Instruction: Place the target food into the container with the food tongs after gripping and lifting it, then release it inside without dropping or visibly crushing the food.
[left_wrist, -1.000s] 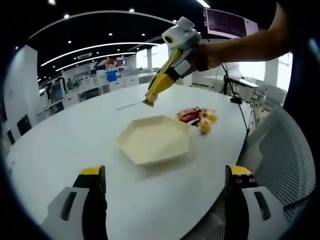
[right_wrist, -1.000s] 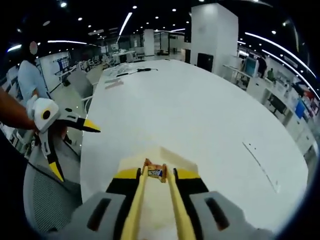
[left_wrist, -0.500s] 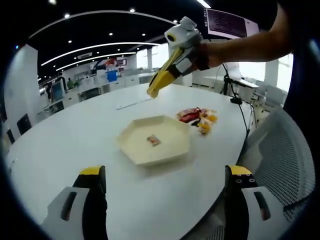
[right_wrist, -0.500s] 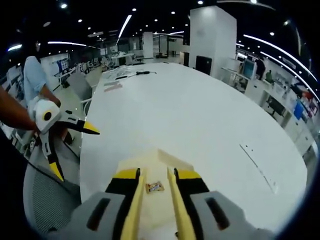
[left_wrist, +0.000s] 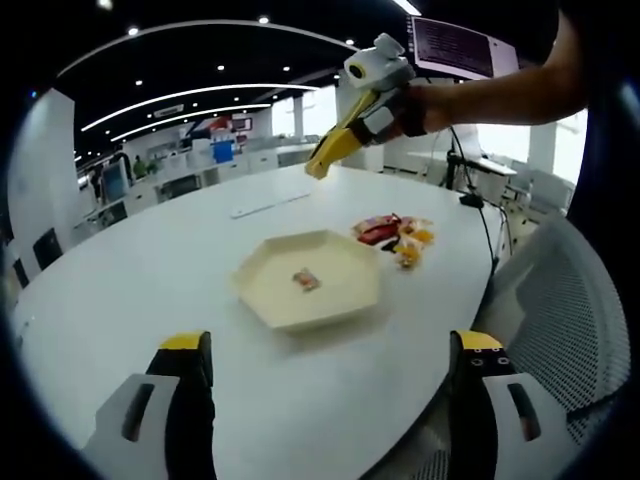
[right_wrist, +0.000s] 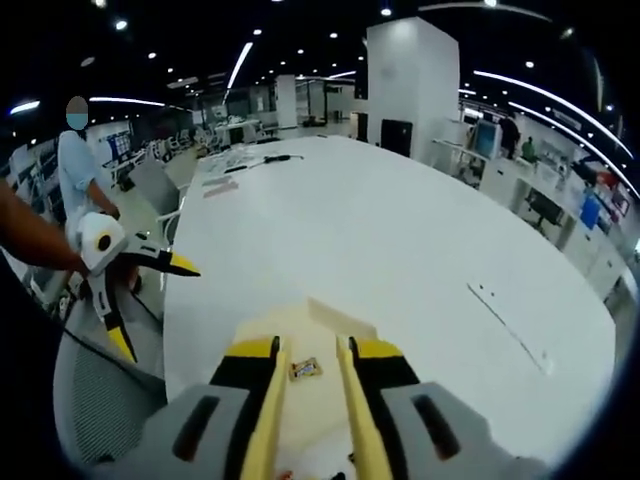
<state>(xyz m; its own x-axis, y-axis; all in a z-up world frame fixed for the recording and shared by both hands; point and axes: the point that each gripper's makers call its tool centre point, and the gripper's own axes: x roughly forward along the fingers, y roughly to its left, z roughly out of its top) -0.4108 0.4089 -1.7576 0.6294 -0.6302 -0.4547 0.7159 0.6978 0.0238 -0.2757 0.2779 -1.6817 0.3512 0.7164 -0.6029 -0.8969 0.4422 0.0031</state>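
A cream hexagonal container (left_wrist: 268, 272) sits mid-table with one small wrapped snack (left_wrist: 304, 280) lying in it. More wrapped snacks (left_wrist: 402, 236) are piled just right of it. My left gripper (left_wrist: 330, 345) stands open near the table's near edge, nothing between its jaws. A hand holds my right gripper (left_wrist: 320, 168), with yellow food tongs on its jaws, high above the table behind the container. In the right gripper view my right gripper (right_wrist: 312, 350) is open; the snack (right_wrist: 306, 369) shows between the tong arms, down in the container (right_wrist: 325, 318). The left gripper (right_wrist: 155, 308) is at the left.
The round white table (left_wrist: 130, 290) has a thin white strip (left_wrist: 262, 208) lying behind the container. A grey mesh chair (left_wrist: 570, 320) stands at the table's edge. A person (right_wrist: 75, 165) stands beyond the table; cables and papers (right_wrist: 250, 160) lie at its far end.
One second ago the tongs were shut on the snack above the container. They opened, the snack now lies inside it, and the right gripper has lifted up and away.
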